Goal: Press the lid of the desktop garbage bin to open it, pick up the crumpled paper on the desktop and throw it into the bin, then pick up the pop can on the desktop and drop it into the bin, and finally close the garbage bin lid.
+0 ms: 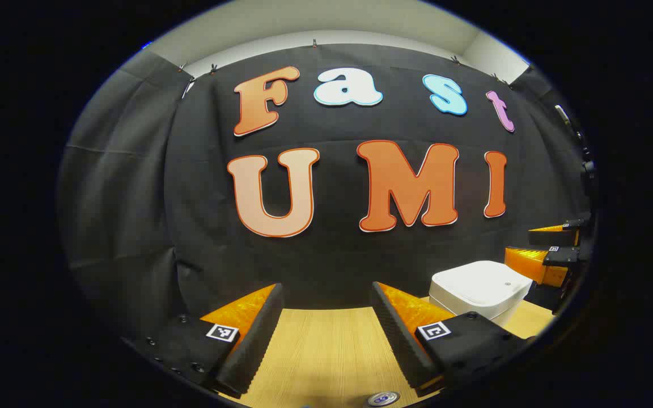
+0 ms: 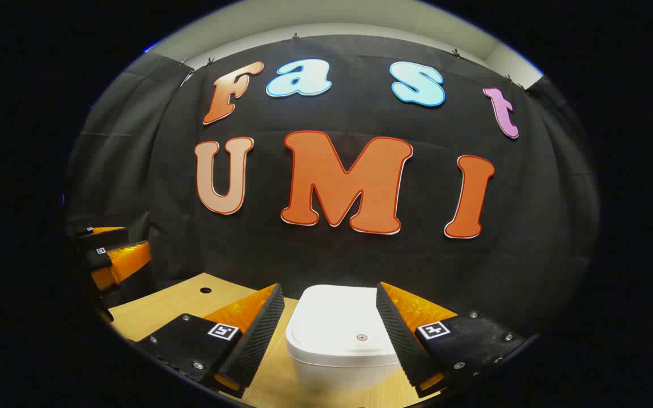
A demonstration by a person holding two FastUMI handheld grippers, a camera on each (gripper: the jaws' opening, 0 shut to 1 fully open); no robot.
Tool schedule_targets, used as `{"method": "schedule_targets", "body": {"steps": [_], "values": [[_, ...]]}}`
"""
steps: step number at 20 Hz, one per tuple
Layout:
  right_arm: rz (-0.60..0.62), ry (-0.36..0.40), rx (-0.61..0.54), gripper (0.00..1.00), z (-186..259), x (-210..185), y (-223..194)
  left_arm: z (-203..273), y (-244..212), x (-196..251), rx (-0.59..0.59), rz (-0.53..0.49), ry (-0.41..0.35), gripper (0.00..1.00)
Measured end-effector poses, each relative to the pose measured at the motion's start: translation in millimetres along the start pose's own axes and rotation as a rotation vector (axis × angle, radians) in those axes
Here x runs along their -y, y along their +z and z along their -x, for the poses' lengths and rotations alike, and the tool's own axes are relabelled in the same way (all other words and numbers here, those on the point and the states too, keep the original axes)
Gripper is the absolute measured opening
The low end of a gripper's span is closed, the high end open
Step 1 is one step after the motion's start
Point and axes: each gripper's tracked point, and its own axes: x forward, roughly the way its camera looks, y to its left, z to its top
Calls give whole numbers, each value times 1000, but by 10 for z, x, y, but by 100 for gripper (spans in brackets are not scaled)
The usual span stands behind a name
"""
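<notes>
Both grippers' jaws gape wide, the right gripper facing the shut white bin, its lid apparently unlabelled.

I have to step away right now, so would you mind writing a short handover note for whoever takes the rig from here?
Left gripper: open, holding nothing, above the wooden desktop, with the bin off to its right.
Right gripper: open, holding nothing, lined up on the garbage bin, which sits between its fingers, apparently without contact.
Bin: white, lid shut, standing on the desktop in front of the booth wall.
Pop can: only its top shows, at the bottom edge of the left gripper view, near that gripper.
Done: nothing visible yet.
Left: press the lid open, bin the crumpled paper, bin the can, close the lid.
</notes>
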Motion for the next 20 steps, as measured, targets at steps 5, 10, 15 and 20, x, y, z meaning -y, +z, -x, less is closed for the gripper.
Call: {"method": "schedule_targets", "body": {"steps": [5,10,15,20], "values": [[-14,-7,-30,99,-24,-65,-44,6,-82,-82,-16,6,-2,97],[-4,-30,-36,98,-68,7,-58,12,-119,-103,-24,-4,-2,99],[-1,-39,-38,99,-116,74,-51,6,-128,-114,-27,-9,5,97],[26,-47,-49,86,-172,183,-81,6,-132,-112,-31,-17,15,99]]}}
